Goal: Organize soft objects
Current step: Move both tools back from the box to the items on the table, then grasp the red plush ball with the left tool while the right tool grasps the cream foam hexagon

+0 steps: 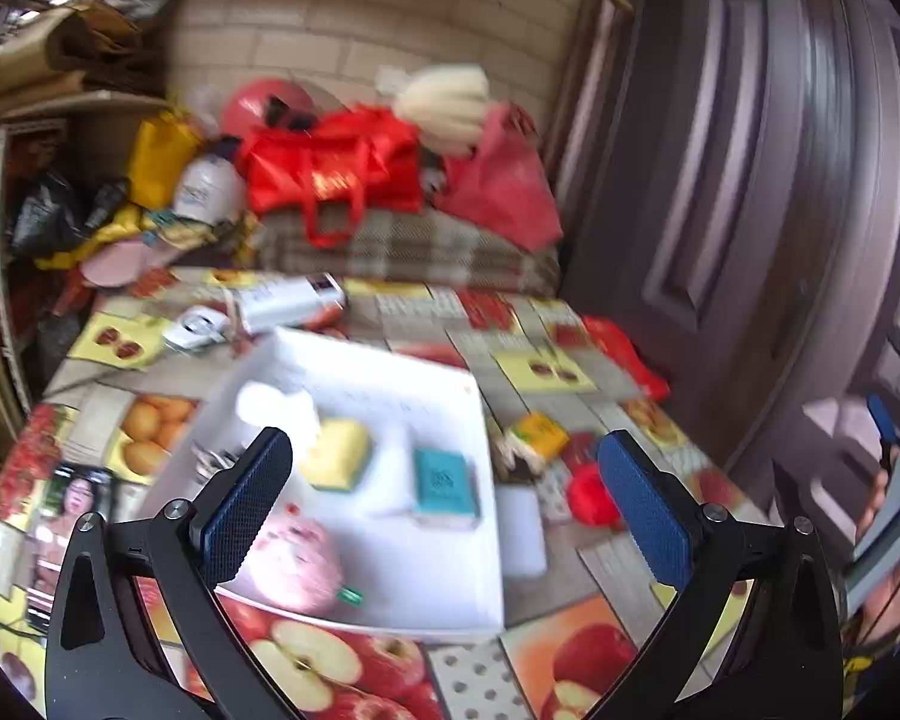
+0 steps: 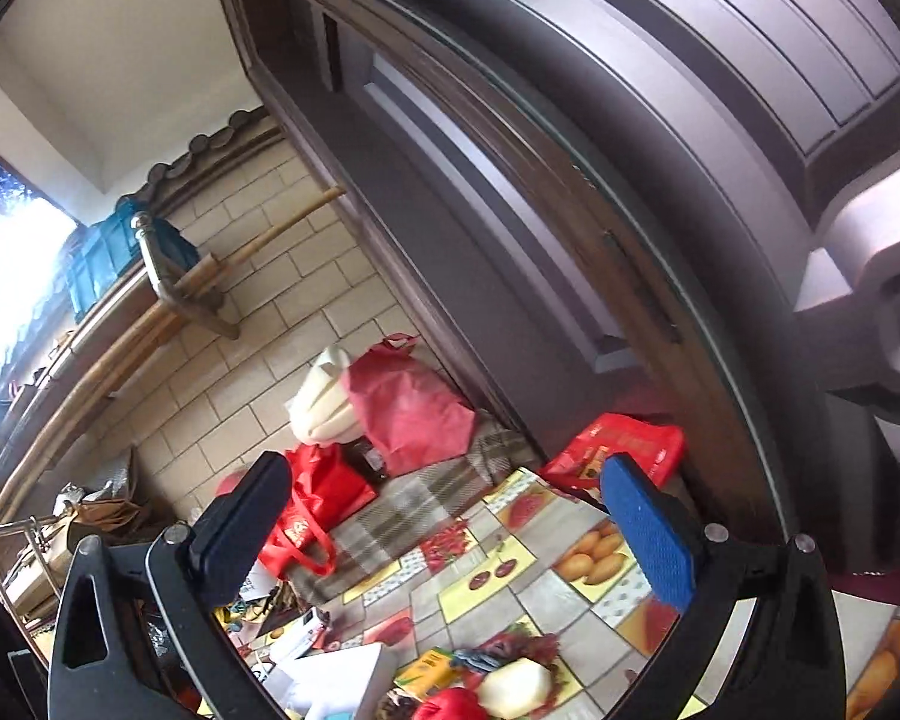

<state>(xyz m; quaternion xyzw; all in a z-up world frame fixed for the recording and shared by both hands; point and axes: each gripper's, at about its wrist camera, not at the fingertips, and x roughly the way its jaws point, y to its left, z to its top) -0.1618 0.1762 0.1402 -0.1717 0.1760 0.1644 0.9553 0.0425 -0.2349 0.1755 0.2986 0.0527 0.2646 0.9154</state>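
My left claw (image 1: 444, 501) hangs wide and empty over the white tray (image 1: 486, 546) on the fruit-print tablecloth (image 1: 576, 654), where a yellow sponge (image 1: 339, 453), a teal box (image 1: 447, 483), a pink speckled ball (image 1: 297, 558) and a white soft lump (image 1: 270, 405) all lie inside. Just right of the tray, on the cloth, a red soft thing (image 1: 591, 495) and a yellow packet (image 1: 540, 435) sit loose beside a white block (image 1: 522, 531). My right claw (image 2: 444, 525) gapes fully wide with nothing between its pads, tilted towards the brown cabinet door (image 2: 570, 180), a pale round object (image 2: 516, 687) and a red one (image 2: 450, 707) low in its view.
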